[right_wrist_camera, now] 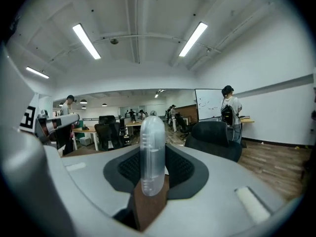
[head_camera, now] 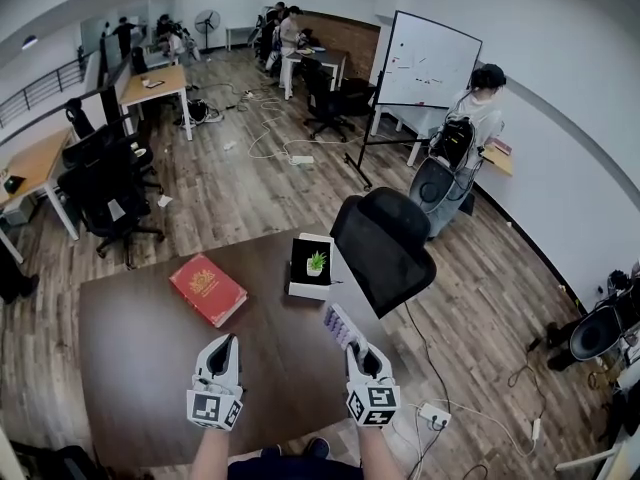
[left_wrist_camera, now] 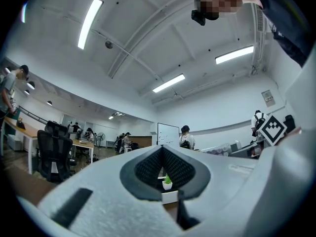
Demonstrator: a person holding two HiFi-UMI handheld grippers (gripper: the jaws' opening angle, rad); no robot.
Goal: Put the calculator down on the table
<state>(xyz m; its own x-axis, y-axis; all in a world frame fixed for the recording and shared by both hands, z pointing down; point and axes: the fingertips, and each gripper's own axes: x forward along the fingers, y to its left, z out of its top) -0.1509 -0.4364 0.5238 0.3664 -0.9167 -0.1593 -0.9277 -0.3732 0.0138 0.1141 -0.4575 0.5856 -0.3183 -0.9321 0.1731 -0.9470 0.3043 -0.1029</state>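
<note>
- The calculator, pale with rows of keys, is clamped at its near end between the jaws of the right tool. It juts forward and to the left from the jaws.
- In the right gripper view the calculator stands on edge. Both pads press its flat sides, so the jaws are only narrowly apart.
- It is over the right part of the dark brown table, near the edge. Whether it touches the tabletop cannot be told.
- The left tool is over the table well to the left, clenched with its tips meeting and nothing between them.
- Beyond the calculator on the table sits a white box with a small green plant.
- A red book lies further left.
- A black office chair stands just beside the table's right edge.
</note>
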